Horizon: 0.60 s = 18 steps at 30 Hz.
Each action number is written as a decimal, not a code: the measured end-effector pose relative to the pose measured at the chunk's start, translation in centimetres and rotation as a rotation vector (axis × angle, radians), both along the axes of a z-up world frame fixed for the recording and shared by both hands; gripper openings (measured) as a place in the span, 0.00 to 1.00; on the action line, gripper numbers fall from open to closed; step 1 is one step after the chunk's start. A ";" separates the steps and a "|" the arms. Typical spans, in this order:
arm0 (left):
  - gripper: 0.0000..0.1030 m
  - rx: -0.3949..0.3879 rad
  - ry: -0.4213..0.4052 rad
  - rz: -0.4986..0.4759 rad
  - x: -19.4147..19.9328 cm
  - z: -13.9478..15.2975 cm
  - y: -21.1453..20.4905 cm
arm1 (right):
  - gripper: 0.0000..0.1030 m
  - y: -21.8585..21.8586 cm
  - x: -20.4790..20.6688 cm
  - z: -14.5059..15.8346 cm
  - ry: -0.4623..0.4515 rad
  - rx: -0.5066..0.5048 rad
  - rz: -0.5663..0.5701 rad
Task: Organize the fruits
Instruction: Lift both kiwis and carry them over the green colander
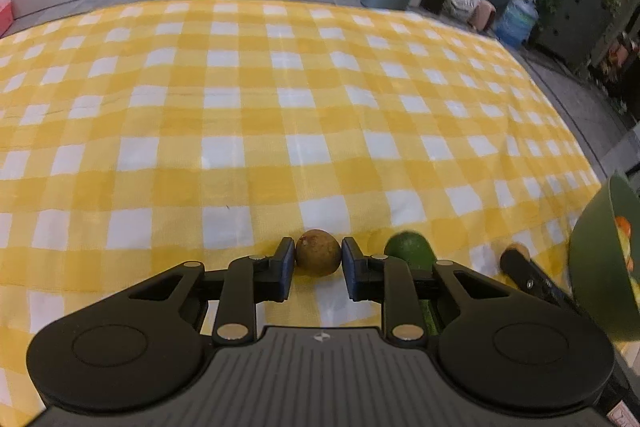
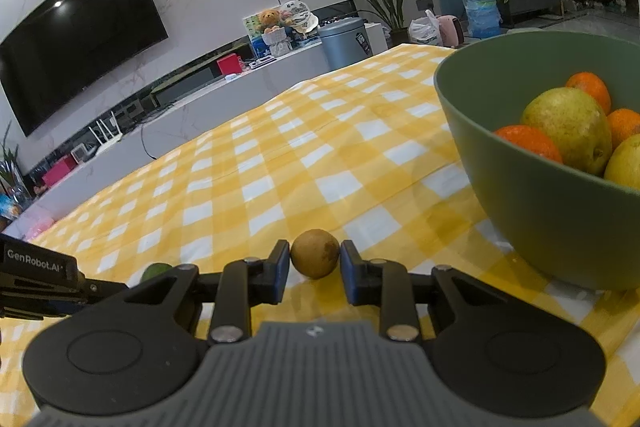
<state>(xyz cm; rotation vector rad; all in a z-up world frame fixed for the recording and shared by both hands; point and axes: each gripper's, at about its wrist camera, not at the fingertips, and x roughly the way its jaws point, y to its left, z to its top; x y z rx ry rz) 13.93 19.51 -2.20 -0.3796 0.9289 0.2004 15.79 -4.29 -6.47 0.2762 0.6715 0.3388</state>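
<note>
Brown round fruit sits pinched between the left gripper pads on the checked cloth; the right gripper likewise clamps a tan fruit beside the green bowl.

You are looking at just one readable text: "GenRobot.AI", in pale letters on the black body of the left gripper, lying at about nine o'clock in the right wrist view. A small diamond logo is sitting on the grey ribbed housing of each gripper, but it is carrying no letters. The bin at twelve o'clock is wearing a label too small for you to read.
</note>
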 end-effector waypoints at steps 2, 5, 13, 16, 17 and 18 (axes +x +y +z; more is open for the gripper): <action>0.27 -0.008 -0.028 0.012 -0.2 0.4 0.3 | 0.23 -0.2 -0.1 0.1 -0.006 0.027 0.003; 0.27 -0.026 -0.069 0.017 -0.5 1.0 0.4 | 0.23 -0.2 -0.3 0.7 -0.032 0.053 0.018; 0.27 -0.043 -0.164 -0.099 -0.8 2.9 -1.9 | 0.23 -0.5 -1.4 3.4 -0.107 0.116 0.032; 0.27 -0.076 -0.211 -0.147 -1.2 3.7 -2.9 | 0.23 -1.3 -2.2 5.4 -0.162 0.125 0.023; 0.27 -0.095 -0.226 -0.164 -1.3 3.9 -3.2 | 0.23 -1.7 -2.6 5.9 -0.179 0.133 0.018; 0.27 -0.111 -0.236 -0.178 -1.3 4.0 -3.5 | 0.23 -2.3 -2.9 6.5 -0.195 0.143 0.011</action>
